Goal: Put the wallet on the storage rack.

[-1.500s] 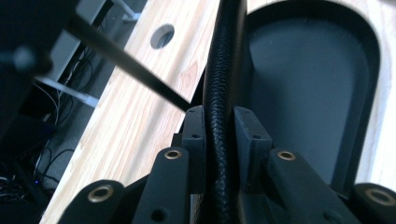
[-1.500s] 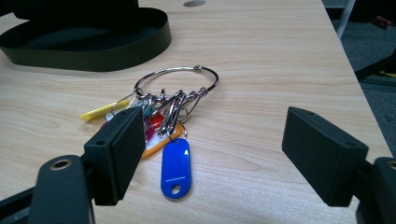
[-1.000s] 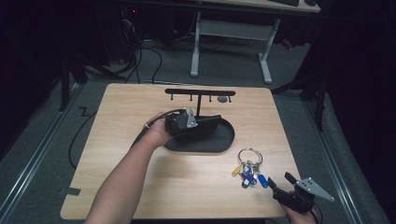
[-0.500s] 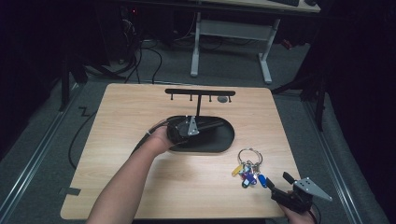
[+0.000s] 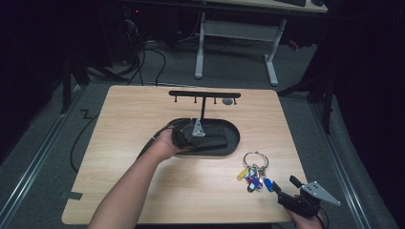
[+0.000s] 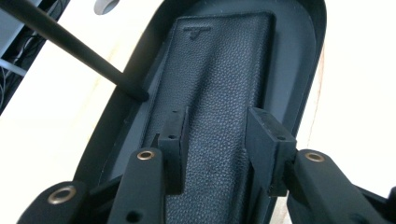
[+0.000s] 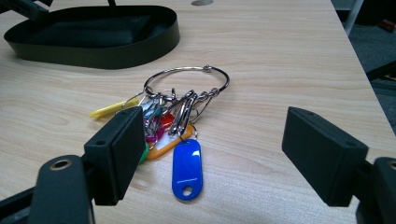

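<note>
The left gripper (image 5: 210, 138) is held low inside the black oval tray (image 5: 235, 139) near the middle of the table (image 5: 124, 143). A black leather wallet (image 6: 219, 74) lies flat on the floor of the tray, and the gripper is set over its near end. In the left gripper view the jaws are seen part-way apart, having just been opening; the wallet lies below and between them, and the pads are not pressed on it. A thin black post (image 6: 79, 49) is planted in the tray just beside the wallet, and a black crossbar with small hooks (image 5: 204, 94) is carried at its top, beyond the tray.

A bunch of keys (image 7: 180, 126) on a metal ring, with yellow, orange and blue tags, is laid on the table near the tray, on the person's side of it and to its right. The right gripper (image 7: 210, 154) is held further from the tray than the keys, at the table's near edge, with its jaws spread wide and nothing between the pads; the keys are seen just ahead of it
</note>
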{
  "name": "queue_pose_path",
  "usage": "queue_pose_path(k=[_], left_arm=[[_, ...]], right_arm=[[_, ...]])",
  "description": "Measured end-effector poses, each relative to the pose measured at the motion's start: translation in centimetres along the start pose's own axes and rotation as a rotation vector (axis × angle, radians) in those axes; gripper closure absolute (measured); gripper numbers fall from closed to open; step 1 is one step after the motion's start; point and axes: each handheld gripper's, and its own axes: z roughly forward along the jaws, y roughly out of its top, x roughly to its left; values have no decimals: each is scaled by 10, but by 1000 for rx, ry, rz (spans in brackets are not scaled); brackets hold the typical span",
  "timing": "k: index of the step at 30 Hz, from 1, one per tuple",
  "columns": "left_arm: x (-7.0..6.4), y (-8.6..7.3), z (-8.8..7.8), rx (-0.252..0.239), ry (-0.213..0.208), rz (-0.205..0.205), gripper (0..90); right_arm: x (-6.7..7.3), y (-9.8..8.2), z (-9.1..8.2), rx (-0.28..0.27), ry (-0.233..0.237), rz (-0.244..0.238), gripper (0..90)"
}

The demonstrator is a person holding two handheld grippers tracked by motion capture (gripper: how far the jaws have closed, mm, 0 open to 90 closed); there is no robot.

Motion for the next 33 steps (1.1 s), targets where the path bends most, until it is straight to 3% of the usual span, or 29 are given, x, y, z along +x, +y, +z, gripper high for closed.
queue_pose_path(k=[9,13,17,25,31,33], left_arm=[[-1,-9,-16,-28,5,-83,587],[-9,-20,-23,-63,18,-115,585],[-15,-32,-29,-79,16,-186,591],[-37,-57,-51,-145,31,-244,485],[-57,-81,-67,-203,28,-329,447],[-63,-92,-73,-199,33,-357,435]], right_arm=[[-1,0,0,2,-4,2,218],[0,0,1,7,-1,-6,218],[0,0,2,9,-2,-8,218],[1,-1,2,10,1,-9,218],[2,0,2,10,5,-13,218],[2,0,3,9,8,-15,218]])
